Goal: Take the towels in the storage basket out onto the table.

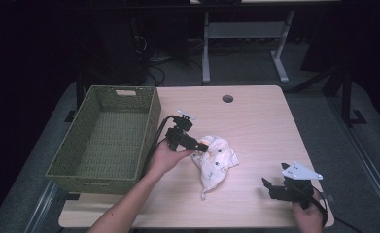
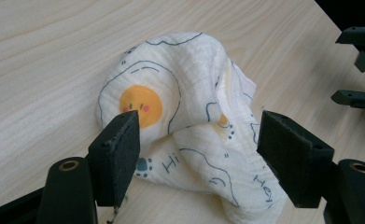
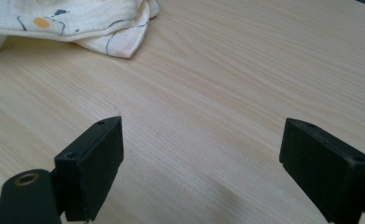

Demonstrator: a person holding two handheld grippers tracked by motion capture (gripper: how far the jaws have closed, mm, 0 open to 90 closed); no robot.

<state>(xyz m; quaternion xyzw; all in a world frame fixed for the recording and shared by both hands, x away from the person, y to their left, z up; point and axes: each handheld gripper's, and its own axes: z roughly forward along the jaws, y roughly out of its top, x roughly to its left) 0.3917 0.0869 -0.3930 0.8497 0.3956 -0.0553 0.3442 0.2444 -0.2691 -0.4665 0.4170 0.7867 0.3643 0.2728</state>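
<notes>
Cloth (image 1: pixel 215 162) is lying crumpled mid-tabletop (image 1: pixel 255 121), well clear of all edges, basket (image 1: pixel 105 138) sitting to its left at the tabletop's left edge. Left tongs (image 1: pixel 202 145) are standing released, jaws apart w/ cloth's near fold between them, pads not pressing. Right tongs (image 1: pixel 270 187) are gaping over bare wood near the front edge, lots of room around. Cloth's underside is hidden; the right hand is getting cut off at the frame bottom.

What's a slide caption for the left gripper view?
Left gripper with jaws open around a crumpled egg-print cloth on the wooden table.
</notes>
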